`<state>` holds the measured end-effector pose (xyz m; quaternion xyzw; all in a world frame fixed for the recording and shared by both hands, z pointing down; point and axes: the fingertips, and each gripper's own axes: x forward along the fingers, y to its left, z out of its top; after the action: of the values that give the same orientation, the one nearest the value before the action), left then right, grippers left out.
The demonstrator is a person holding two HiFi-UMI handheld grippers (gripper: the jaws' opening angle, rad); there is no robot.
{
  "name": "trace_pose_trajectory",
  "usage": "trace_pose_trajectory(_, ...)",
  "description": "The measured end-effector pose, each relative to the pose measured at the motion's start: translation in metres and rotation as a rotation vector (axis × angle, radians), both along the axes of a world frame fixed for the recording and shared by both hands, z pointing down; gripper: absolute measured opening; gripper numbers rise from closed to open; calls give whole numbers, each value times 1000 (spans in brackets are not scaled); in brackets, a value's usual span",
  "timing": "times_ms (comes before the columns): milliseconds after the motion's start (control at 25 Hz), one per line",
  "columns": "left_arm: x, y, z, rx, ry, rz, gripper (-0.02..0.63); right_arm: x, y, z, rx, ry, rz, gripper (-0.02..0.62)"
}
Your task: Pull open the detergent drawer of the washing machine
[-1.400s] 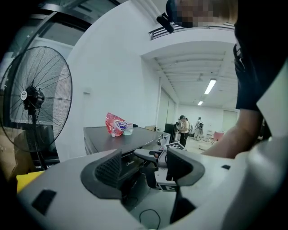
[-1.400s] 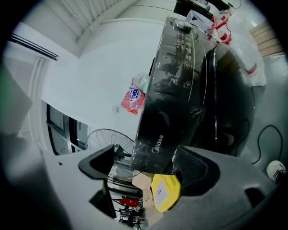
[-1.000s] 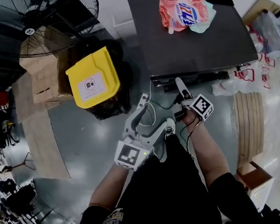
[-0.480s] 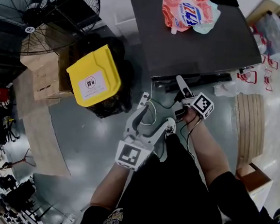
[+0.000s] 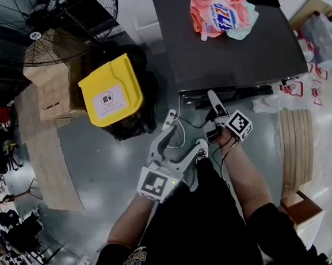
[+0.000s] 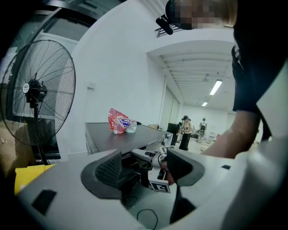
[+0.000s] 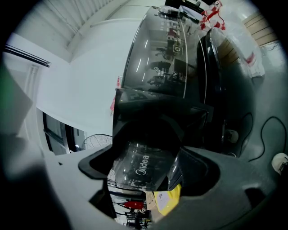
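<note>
The dark grey washing machine point(image 5: 242, 55) stands ahead with a pink detergent pouch point(image 5: 222, 14) on its top. My right gripper point(image 5: 213, 102) reaches to the left end of its front edge, at the detergent drawer point(image 5: 195, 100). In the right gripper view the glossy black drawer front point(image 7: 141, 173) with white lettering lies between the jaws of the right gripper point(image 7: 145, 161). They are closing, and I see no pad pressing on the drawer front. My left gripper point(image 5: 184, 134) hangs back over the floor, open and empty. The left gripper point(image 6: 144, 167) looks towards the right one.
A yellow-lidded bin point(image 5: 110, 92) stands left of the machine, with cardboard boxes point(image 5: 48, 90) and a big floor fan point(image 5: 49, 15) beyond it. A cable point(image 5: 184, 125) lies on the floor below the drawer. A wooden pallet point(image 5: 295, 146) and plastic bags point(image 5: 322, 33) sit at the right.
</note>
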<state>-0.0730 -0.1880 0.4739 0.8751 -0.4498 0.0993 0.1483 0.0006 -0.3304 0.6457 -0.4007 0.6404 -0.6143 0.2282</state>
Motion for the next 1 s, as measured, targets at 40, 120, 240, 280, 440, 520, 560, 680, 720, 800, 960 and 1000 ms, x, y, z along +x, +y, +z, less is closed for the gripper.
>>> trace_pose_trajectory(40,0,2,0,0,1,3,287,1,4,1,-9,7,1,457)
trace_pose_trajectory(120,0,5,-1,1,6,8,287,2,9,1,-15,13,9,456)
trace_pose_trajectory(240,0,12,-1,7,13,20,287,5,16,1,-16,12,27,453)
trace_pose_trajectory(280,1,14,-1,7,14,24,287,6,18,0,-14,13,32,449)
trace_pose_trajectory(440,5,27,-2,10,16,41,287,6,24,-8,57,-14,32,417)
trace_pose_trajectory(520,7,34,-3,12,18,48,287,8,31,-6,35,-7,37,413)
trace_pose_trajectory(560,7,36,-4,11,19,51,287,9,35,-4,7,4,45,411)
trace_pose_trajectory(680,7,45,-3,6,17,57,287,14,43,-3,-20,7,72,403)
trace_pose_trajectory(720,6,48,-3,4,17,58,287,14,44,-3,-16,5,78,403)
trace_pose_trajectory(800,4,54,-2,1,19,57,287,15,44,-3,-2,0,80,408)
trace_pose_trajectory(960,0,62,0,-9,21,47,287,14,41,-4,5,-1,78,423)
trace_pose_trajectory(1000,0,62,1,-7,18,47,287,14,40,-4,4,-4,82,426)
